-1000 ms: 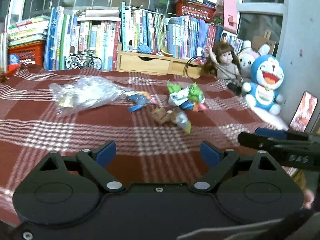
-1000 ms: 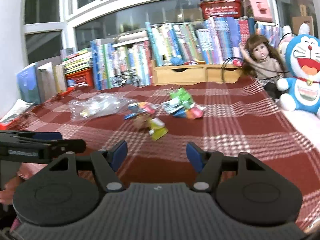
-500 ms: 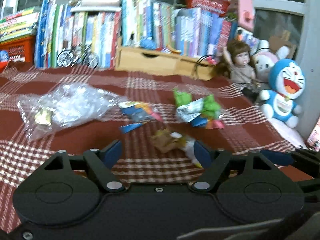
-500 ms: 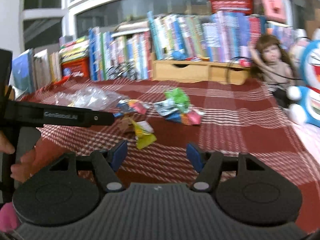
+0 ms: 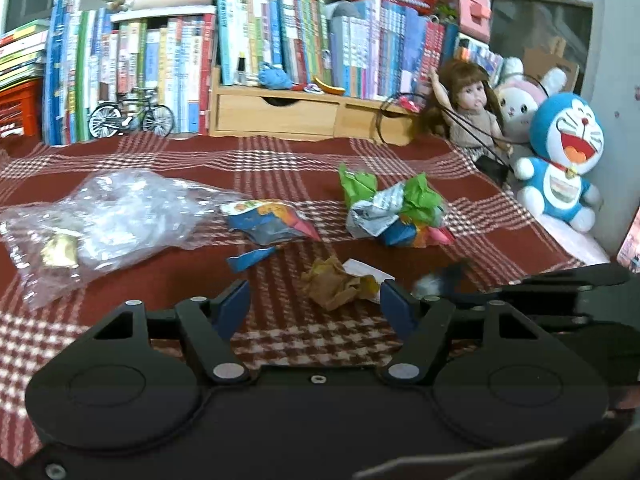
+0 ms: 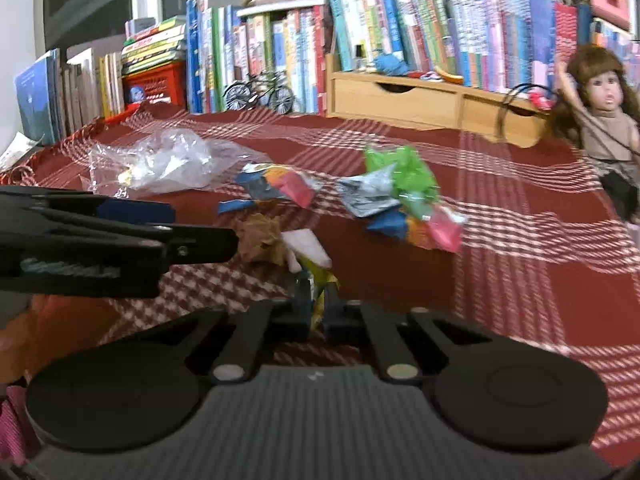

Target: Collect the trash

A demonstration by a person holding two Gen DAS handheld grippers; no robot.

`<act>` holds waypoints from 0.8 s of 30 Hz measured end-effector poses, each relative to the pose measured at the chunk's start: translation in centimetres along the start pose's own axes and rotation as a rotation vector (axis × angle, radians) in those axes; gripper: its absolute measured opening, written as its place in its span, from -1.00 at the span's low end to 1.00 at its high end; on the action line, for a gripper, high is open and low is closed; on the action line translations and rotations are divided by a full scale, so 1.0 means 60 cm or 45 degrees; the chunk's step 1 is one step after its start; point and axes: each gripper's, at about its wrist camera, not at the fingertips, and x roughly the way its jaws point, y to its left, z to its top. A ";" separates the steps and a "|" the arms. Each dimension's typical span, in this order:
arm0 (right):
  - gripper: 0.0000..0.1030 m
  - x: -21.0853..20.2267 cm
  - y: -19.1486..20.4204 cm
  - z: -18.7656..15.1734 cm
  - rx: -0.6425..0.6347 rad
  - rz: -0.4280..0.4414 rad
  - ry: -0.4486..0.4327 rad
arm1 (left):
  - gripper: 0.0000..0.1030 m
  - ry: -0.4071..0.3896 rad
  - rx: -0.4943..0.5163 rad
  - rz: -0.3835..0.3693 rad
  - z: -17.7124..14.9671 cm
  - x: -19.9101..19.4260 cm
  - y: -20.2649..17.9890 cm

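We see the desk [image 5: 280,160] under a red-and-white plaid cloth. On it: clear plastic bag [image 5: 100,220] at 9 o'clock, blue wrapper [image 5: 268,222] centre, green wrapper bundle [image 5: 394,210] at 2 o'clock, brown crumpled wrapper [image 5: 334,284] at 6 o'clock. Wooden drawer box [image 5: 304,110], toy bicycle [image 5: 132,118], doll [image 5: 474,108] along 12 o'clock.
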 end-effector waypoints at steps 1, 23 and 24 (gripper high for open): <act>-0.85 -0.009 -0.006 -0.003 0.006 -0.025 -0.010 | 0.33 0.003 0.009 -0.004 0.000 0.007 -0.004; -0.88 -0.092 -0.055 -0.041 0.192 -0.077 -0.115 | -0.52 -0.063 0.038 0.000 -0.011 -0.025 -0.052; -0.88 -0.097 -0.052 -0.043 0.197 -0.066 -0.119 | -0.52 -0.069 0.042 -0.004 -0.014 -0.034 -0.052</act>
